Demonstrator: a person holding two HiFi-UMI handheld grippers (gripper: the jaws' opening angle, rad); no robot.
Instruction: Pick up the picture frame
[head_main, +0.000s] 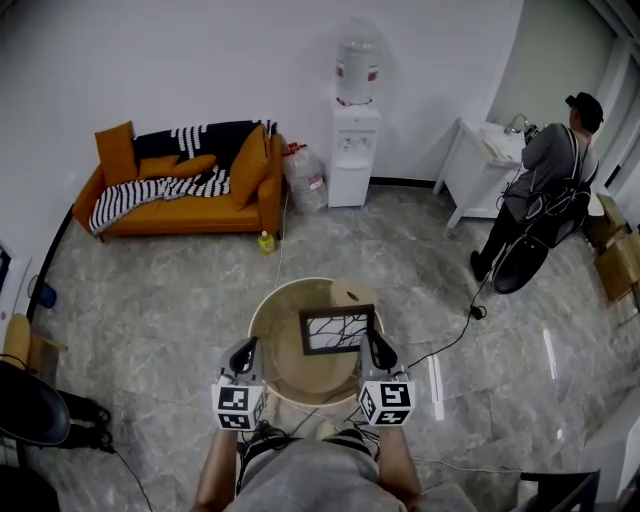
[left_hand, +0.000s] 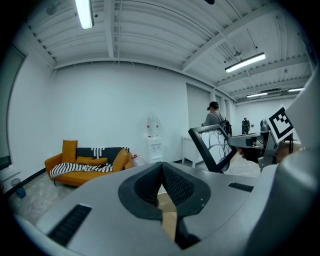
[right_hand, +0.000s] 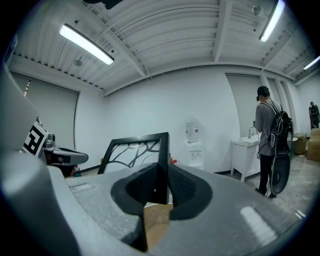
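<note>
Two jaws of the right gripper (head_main: 378, 350) (right_hand: 161, 184) are clamped on the right edge of the frame (head_main: 338, 331) (right_hand: 136, 151), holding it over the round table (head_main: 262, 325). Left of the frame, the left gripper (head_main: 243, 355) (left_hand: 161, 172) is closed with nothing between its jaws and does not touch it.

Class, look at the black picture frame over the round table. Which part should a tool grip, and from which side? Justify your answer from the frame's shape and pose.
Grip the right upright bar of the picture frame, coming in level from the person's side. The frame stands upright, and that bar is thin and flat-sided, so it slips edge-on between the jaws. The right tool is clamped on it this way. The picture pane in the middle offers no hold.
</note>
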